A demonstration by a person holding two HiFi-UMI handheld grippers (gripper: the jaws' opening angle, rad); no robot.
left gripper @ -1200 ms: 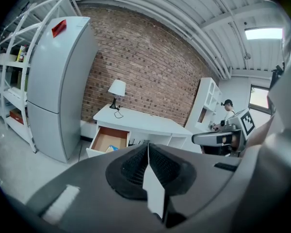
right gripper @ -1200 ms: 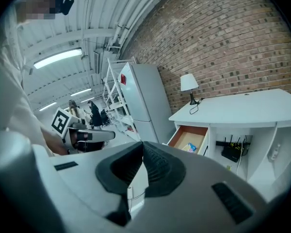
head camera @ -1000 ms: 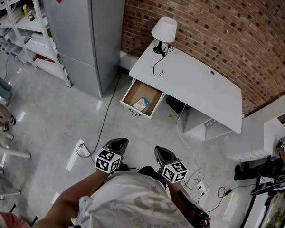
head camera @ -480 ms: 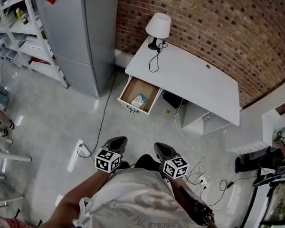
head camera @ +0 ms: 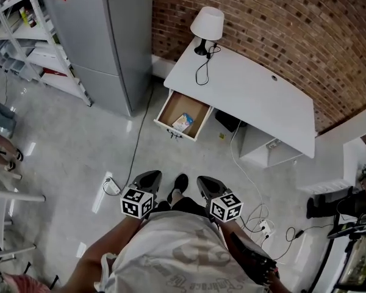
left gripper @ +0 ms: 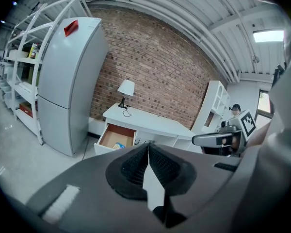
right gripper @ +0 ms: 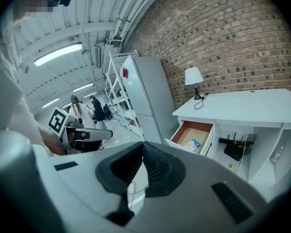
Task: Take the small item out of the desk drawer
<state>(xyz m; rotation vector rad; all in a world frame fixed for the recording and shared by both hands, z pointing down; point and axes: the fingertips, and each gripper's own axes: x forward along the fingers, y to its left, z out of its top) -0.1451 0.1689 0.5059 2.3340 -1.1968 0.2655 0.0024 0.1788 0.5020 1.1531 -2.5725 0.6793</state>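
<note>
White desk (head camera: 250, 96) against brick wall (head camera: 280, 23) (drawer (head camera: 175, 110) open).

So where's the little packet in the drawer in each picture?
Head view: small packet in the open drawer, upper middle.
Left gripper view: small packet left of centre, in the drawer.
Right gripper view: small packet right of centre, in the drawer.
Shared landmark: white lamp on the desk above the drawer.
</note>
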